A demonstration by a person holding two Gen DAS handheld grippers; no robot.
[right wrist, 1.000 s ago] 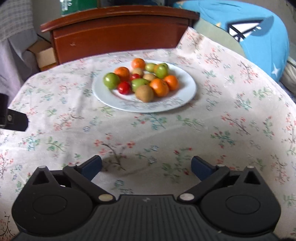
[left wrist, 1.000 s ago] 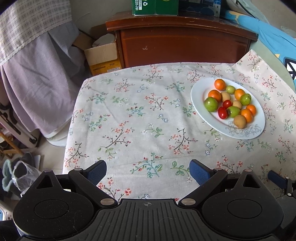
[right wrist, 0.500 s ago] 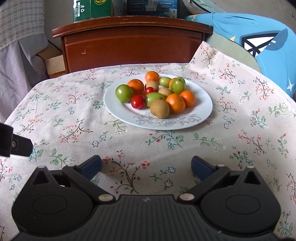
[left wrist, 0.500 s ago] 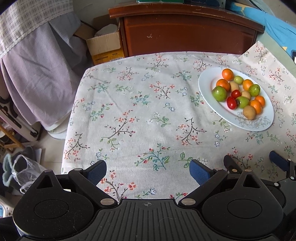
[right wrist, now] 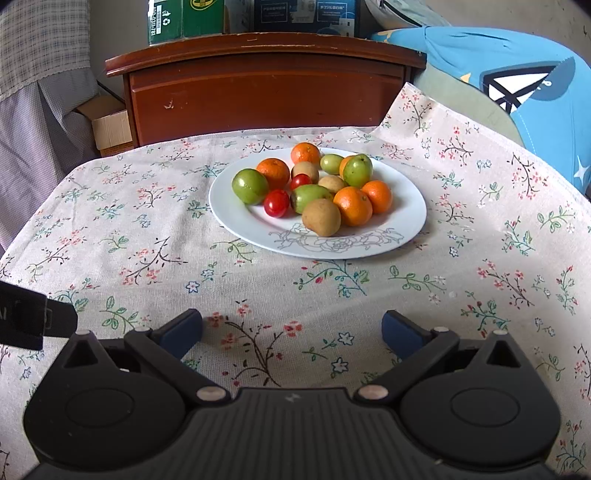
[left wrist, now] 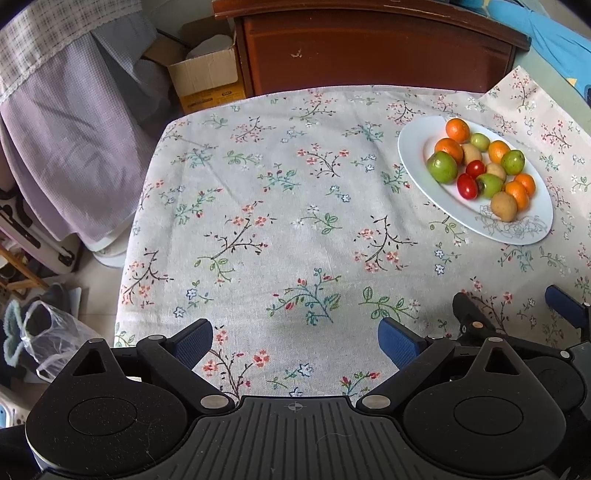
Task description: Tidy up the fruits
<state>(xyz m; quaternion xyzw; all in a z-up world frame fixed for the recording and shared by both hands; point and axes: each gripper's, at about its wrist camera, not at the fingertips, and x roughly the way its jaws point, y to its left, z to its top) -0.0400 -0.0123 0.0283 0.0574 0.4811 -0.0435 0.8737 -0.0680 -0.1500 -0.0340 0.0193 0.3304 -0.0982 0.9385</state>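
Together, the two views cover different parts of the scene. From the left wrist, the left gripper (left wrist: 295, 338) is seen with jaws spread wide and nothing between them, held over bare cloth (left wrist: 280, 221) near the table's front edge; the right gripper (left wrist: 517, 314) is caught at the lower right, also spread. A white plate (left wrist: 417, 147) with the fruits (left wrist: 480, 171) lies at the far right, well apart from both grippers. Only this view takes in the floor at the left, where a plastic bag (left wrist: 48, 339) and a draped lilac sheet (left wrist: 66, 147) are seen, with an open carton (left wrist: 207, 79) beside a wooden cabinet (left wrist: 369, 48). From the right wrist, the right gripper (right wrist: 291, 332) is seen with jaws spread and empty, and the plate (right wrist: 406, 199) sits straight ahead, centred between the fingers but well beyond them. The pile is shown more closely here: oranges (right wrist: 352, 206), green fruits (right wrist: 250, 186), two red tomatoes (right wrist: 276, 203) and brown fruits (right wrist: 321, 217), all touching. Boxes (right wrist: 184, 18) on the cabinet (right wrist: 266, 88) and a blue cushion (right wrist: 517, 81) at the right are shown only here. A corner of the left gripper (right wrist: 33, 317) enters at the left edge.
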